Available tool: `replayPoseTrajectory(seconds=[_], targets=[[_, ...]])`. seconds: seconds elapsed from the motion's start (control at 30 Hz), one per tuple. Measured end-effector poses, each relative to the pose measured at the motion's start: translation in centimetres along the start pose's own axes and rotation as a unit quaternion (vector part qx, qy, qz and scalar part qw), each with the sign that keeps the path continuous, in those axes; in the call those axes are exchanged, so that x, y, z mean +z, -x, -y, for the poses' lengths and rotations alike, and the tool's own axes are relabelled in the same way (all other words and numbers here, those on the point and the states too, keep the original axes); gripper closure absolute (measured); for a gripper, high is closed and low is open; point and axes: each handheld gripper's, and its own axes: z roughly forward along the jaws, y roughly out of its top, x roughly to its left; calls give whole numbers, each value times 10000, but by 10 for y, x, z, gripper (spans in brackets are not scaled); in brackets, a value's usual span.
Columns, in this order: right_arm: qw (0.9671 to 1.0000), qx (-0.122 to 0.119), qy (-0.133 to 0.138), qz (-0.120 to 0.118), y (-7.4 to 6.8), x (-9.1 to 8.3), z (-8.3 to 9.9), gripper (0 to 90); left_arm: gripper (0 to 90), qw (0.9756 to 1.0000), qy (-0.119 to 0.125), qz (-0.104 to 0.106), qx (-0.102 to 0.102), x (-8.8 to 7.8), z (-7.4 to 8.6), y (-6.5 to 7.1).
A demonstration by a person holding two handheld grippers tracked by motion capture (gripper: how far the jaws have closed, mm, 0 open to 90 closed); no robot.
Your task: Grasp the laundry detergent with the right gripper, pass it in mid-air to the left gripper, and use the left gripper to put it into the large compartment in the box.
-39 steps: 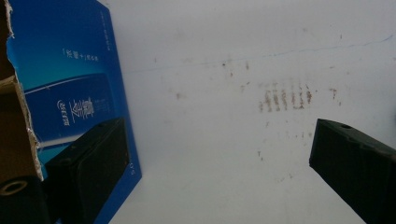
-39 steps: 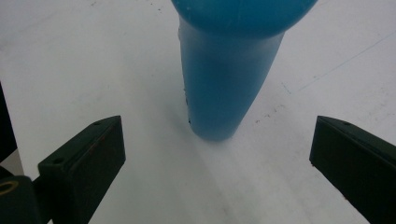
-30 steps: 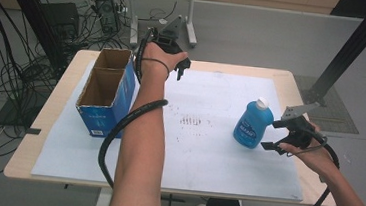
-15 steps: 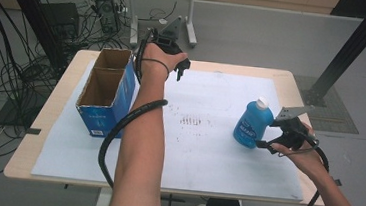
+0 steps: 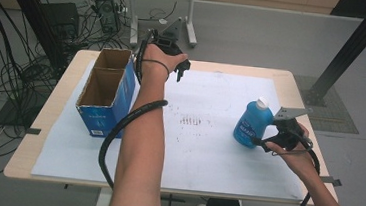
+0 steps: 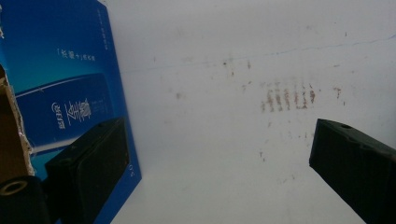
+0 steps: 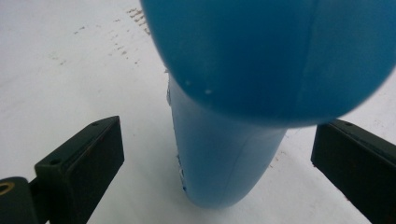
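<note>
Cardboard box (image 5: 105, 91) stands open at the worktop's (image 5: 62, 87) left edge, with the left tool (image 5: 180, 68) poised beside it at the far side, jaws spread wide and empty. Right of centre, the blue bottle (image 5: 252, 122) stands upright, white cap up, between the right tool's (image 5: 259, 141) wide-open jaws, not gripped.
</note>
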Motion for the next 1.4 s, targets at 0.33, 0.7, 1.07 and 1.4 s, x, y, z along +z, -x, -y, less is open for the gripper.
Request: replayPoseTrajectory(seconds=[0.33,0.7,1.07,1.4], targets=[[9985,153,495,199,-6,8,-1,19,55,10000,-5,-1,15,-1,1,0],[9972,146,699,233,-10,14,-2,15,55,10000,-2,4,13,0,1,0],[9955,202,870,303,-8,15,-2,14,55,10000,20,0,29,-1,0,3],[9954,176,896,301,-8,16,-3,13,55,10000,20,8,26,-1,-2,3]])
